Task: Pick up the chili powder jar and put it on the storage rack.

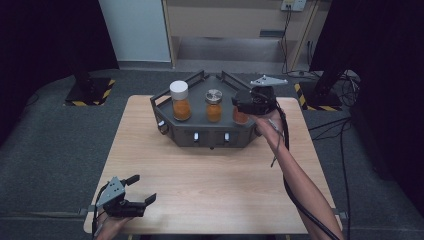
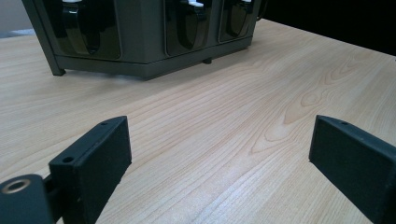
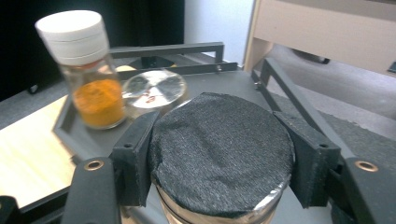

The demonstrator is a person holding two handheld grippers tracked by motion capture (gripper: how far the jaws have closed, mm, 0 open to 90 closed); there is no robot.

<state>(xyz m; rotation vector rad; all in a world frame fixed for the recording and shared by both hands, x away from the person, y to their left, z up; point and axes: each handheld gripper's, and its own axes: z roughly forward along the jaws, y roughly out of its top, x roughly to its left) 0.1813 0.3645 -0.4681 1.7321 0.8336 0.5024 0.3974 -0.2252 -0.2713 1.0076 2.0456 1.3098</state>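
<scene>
A dark six-sided rack (image 1: 210,136) stands at the far middle of the wooden table (image 1: 210,185). It holds three jars of orange powder. The left jar (image 1: 180,101) has a white cap, and the middle jar (image 1: 214,106) has a silver lid. My right gripper (image 1: 251,104) reaches over the rack's right end and is shut on the third jar (image 1: 239,118). In the right gripper view, my right gripper (image 3: 223,140) has both pads pressed against the black-topped lid (image 3: 219,182). My left gripper (image 1: 144,188) rests open at the table's near left corner, and nothing lies between the jaws of my left gripper (image 2: 219,158).
Black rails (image 3: 299,102) rim the back of the rack. The white-capped jar (image 3: 88,70) and the silver lid (image 3: 154,88) sit close to the left of the held jar. Bare wood stretches between the rack (image 2: 140,46) and the near edge.
</scene>
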